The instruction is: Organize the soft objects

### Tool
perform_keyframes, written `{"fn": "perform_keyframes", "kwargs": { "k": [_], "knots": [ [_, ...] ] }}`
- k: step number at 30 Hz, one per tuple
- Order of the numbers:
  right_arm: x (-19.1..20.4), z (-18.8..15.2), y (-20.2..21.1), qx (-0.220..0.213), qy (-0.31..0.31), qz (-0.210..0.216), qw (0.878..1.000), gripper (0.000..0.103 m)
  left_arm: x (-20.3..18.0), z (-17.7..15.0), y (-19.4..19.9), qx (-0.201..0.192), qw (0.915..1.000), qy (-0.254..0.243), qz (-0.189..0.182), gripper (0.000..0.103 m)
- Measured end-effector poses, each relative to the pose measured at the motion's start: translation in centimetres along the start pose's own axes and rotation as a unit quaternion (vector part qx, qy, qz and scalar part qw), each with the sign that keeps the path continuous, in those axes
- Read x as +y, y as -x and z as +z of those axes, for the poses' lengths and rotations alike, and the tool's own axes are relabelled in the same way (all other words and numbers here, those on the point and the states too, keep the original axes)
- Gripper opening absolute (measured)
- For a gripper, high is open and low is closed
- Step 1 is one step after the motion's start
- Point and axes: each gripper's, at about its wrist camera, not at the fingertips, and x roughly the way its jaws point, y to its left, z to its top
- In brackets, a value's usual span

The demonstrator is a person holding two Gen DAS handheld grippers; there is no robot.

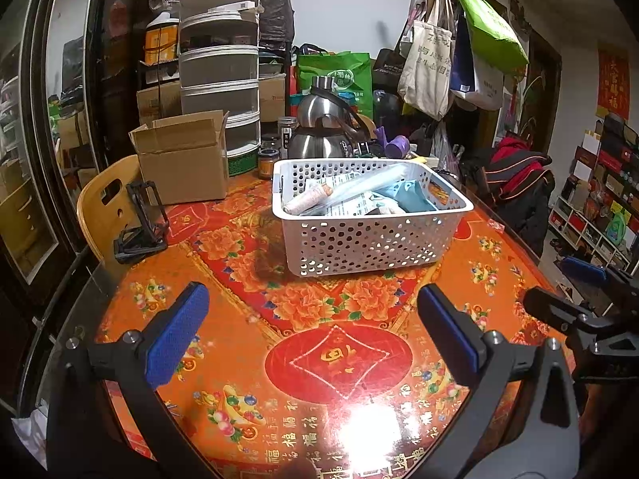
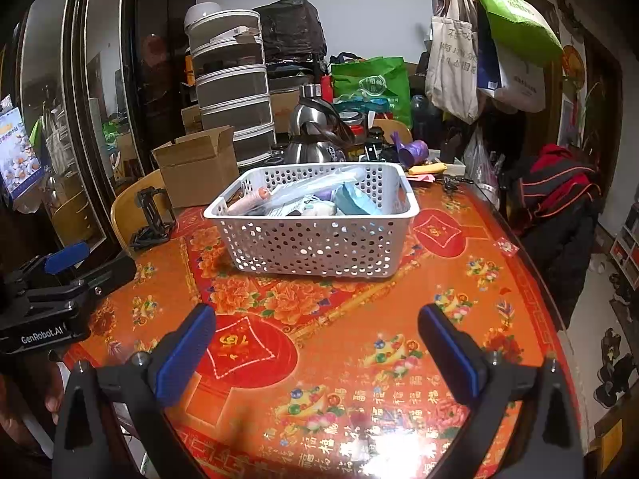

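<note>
A white perforated basket (image 1: 359,239) stands on the table with the red and orange floral cloth (image 1: 303,343); it also shows in the right wrist view (image 2: 315,243). Inside lie soft items: a rolled pinkish cloth (image 1: 305,199), a clear plastic bag (image 1: 359,185), a teal cloth (image 1: 411,197) and paper-labelled packets. My left gripper (image 1: 315,335) is open and empty, held above the table in front of the basket. My right gripper (image 2: 317,355) is open and empty, to the right of the left one and also short of the basket.
An open cardboard box (image 1: 187,159) and a black folding stand (image 1: 141,219) sit at the left. A steel kettle (image 1: 323,127), jars and stacked drawers (image 1: 219,72) stand behind the basket. A wooden chair (image 1: 104,207) is at the table's left edge, with clothes on a chair (image 1: 519,175) at the right.
</note>
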Motion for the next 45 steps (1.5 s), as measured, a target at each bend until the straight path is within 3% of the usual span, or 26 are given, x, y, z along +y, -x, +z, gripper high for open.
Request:
{"fn": "perform_keyframes", "kwargs": {
  "k": [45],
  "knots": [
    [-0.76, -0.48, -0.17, 0.007, -0.012, 0.004, 1.0, 0.101, 0.06, -0.4, -0.27, 0.008, 1.0, -0.005, 0.002, 0.103]
  ]
}}
